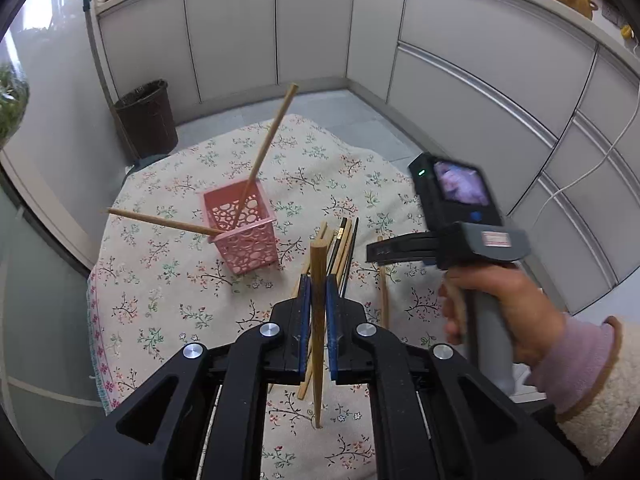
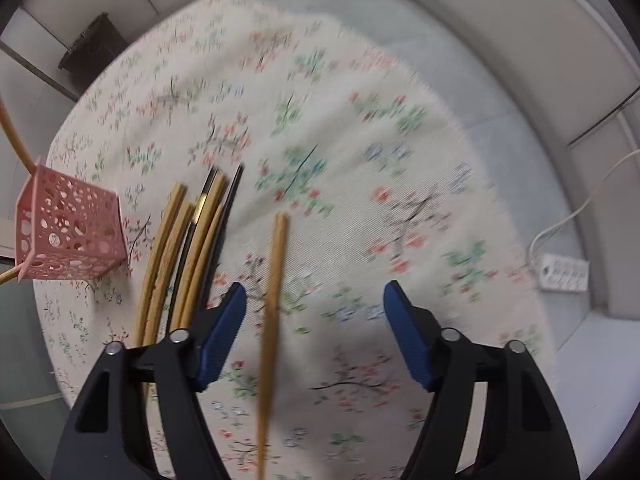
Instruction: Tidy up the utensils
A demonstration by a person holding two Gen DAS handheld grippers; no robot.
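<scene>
My left gripper (image 1: 318, 292) is shut on a wooden chopstick (image 1: 319, 280), held nearly upright above the floral tablecloth. A pink perforated basket (image 1: 244, 232) stands ahead to the left with two wooden chopsticks (image 1: 266, 148) sticking out of it. A bundle of wooden and black chopsticks (image 1: 342, 248) lies just beyond my left fingers. In the right wrist view, my right gripper (image 2: 316, 320) is open above a single wooden chopstick (image 2: 272, 312) lying on the cloth. The bundle (image 2: 188, 256) lies left of it, and the pink basket (image 2: 68, 228) is at the far left.
The round table (image 2: 440, 184) is covered with a floral cloth. A dark wicker bin (image 1: 146, 116) stands on the floor beyond it. Grey cabinets (image 1: 480, 80) curve around the back and right. A white power strip (image 2: 564, 272) lies on the floor at right.
</scene>
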